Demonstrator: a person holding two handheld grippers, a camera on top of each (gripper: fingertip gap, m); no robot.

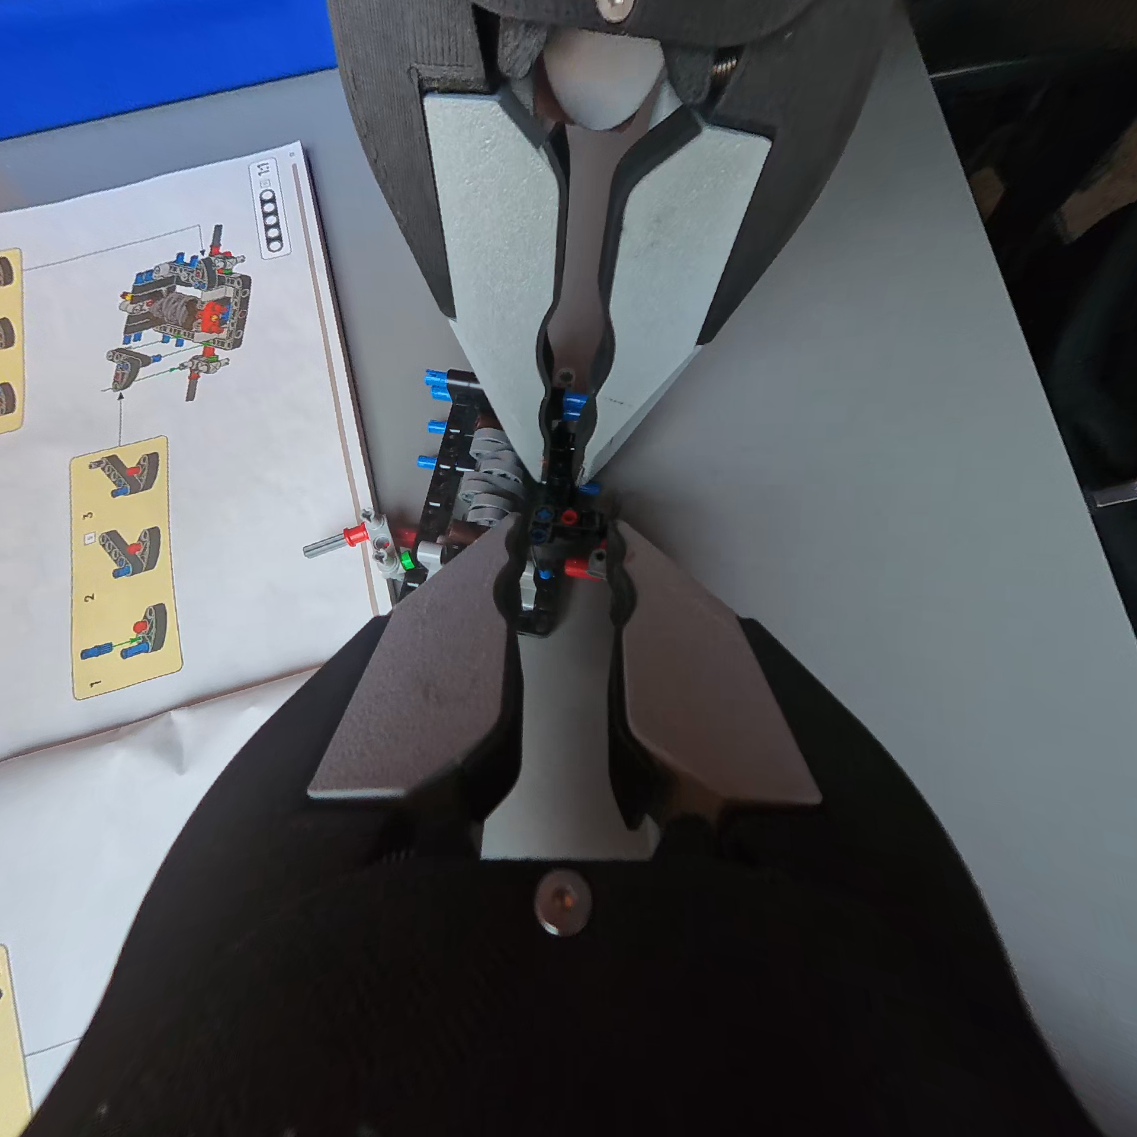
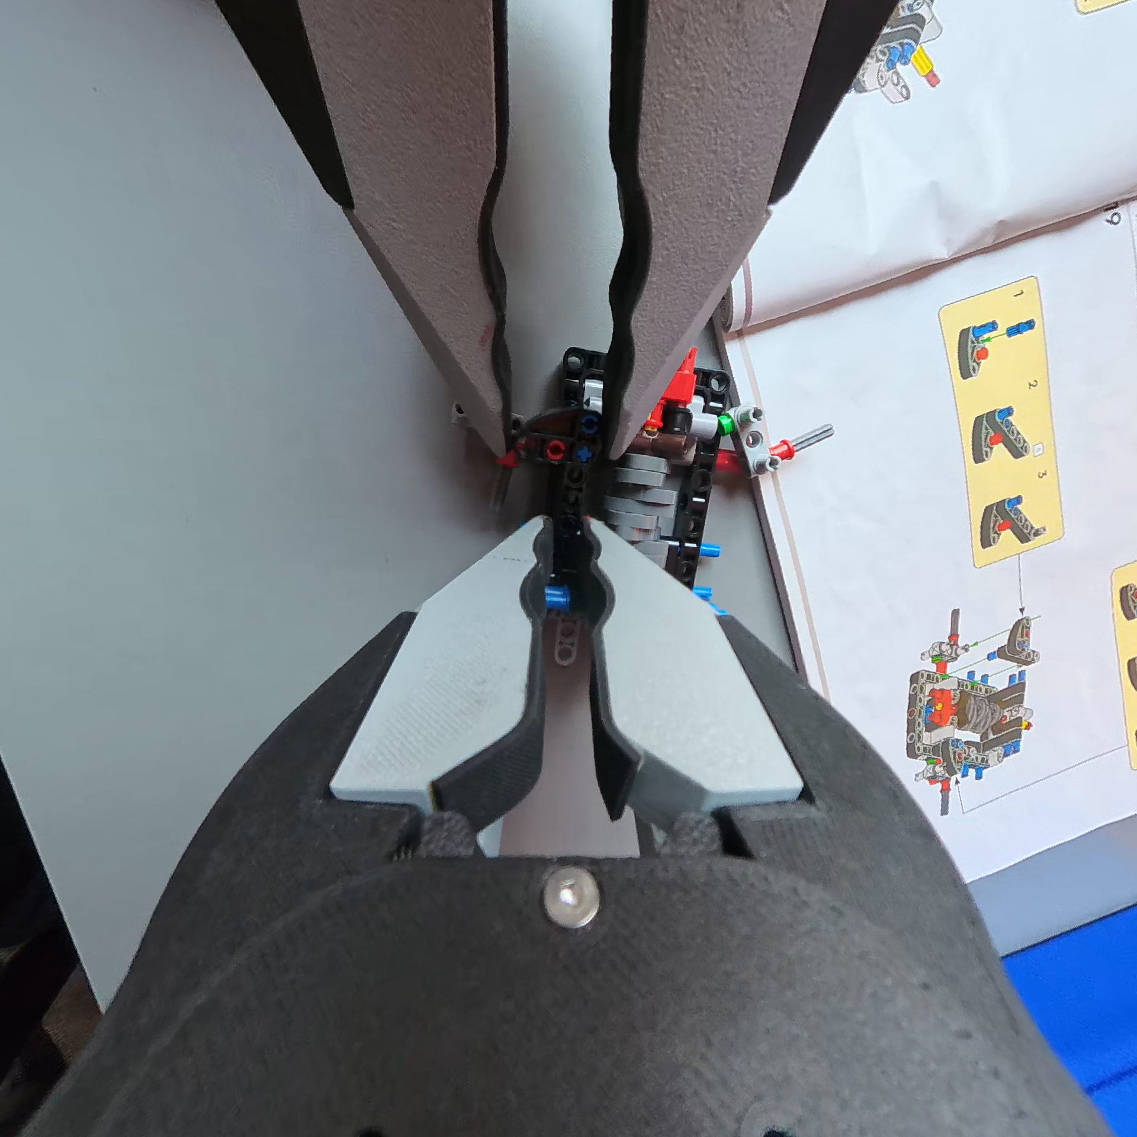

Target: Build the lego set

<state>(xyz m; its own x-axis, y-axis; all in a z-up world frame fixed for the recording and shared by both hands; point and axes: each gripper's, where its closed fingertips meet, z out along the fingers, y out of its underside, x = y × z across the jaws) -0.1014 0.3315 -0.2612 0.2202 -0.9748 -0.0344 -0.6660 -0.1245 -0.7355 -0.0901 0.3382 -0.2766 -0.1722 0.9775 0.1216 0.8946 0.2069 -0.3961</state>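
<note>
The open instruction booklet (image 1: 184, 430) on the table (image 1: 830, 554) bears printed writing: small step numerals in the yellow sub-step box (image 1: 123, 566), a scale marking in a bordered box (image 1: 271, 206) near the corner, and a page number (image 2: 1112, 218) at its edge.

surface: grey table (image 1: 861, 554) | beyond edge: blue floor (image 1: 123, 55) | right side: dark, unclear

Your jaws hide much of the lego frame (image 1: 458, 486), the instruction booklet (image 1: 184, 492) runs off the picture's edge, your left grip on the black beam (image 2: 569, 492) unclear
</note>
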